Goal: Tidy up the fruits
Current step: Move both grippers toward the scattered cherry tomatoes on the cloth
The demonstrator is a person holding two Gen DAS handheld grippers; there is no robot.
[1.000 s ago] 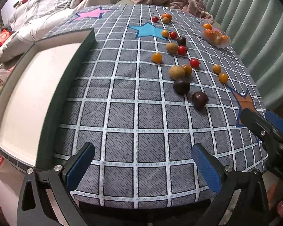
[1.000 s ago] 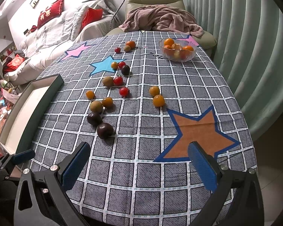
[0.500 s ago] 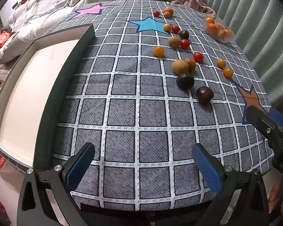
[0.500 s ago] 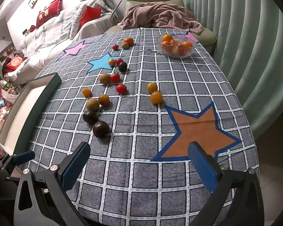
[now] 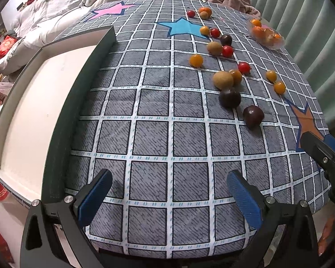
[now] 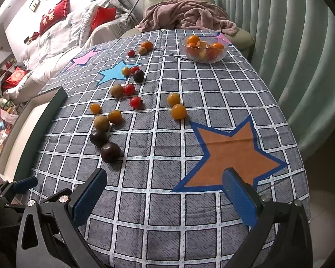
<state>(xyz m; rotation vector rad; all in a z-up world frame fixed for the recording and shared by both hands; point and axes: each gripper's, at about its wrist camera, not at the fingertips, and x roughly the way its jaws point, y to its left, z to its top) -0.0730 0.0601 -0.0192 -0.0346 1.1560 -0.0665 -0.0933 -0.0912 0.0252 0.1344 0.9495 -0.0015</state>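
Observation:
Several small fruits lie scattered on the grey checked tablecloth [image 5: 149, 134]: two dark plums [image 5: 253, 116] [image 6: 110, 152], brown kiwis [image 5: 223, 80] [image 6: 101, 122], red cherry tomatoes [image 6: 135, 102] and orange ones [image 6: 179, 111]. A glass bowl [image 6: 204, 50] [image 5: 266, 36] at the far right holds oranges. My left gripper [image 5: 167, 192] hovers open over the cloth's near edge, empty. My right gripper [image 6: 165, 191] is open too, empty, just short of the nearest plum. The right gripper's side also shows in the left wrist view [image 5: 323, 156].
A dark-rimmed white tray [image 5: 82, 84] [image 6: 44, 116] lies along the table's left side. An armchair with a pink blanket [image 6: 189, 15] stands behind the table, a sofa with red cushions [image 6: 55, 17] at far left, green curtains [image 6: 290, 44] on the right.
Both grippers have moved forward over the near edge of the table, so the fruits and tray appear closer. Neither has closed; no fruit has moved.

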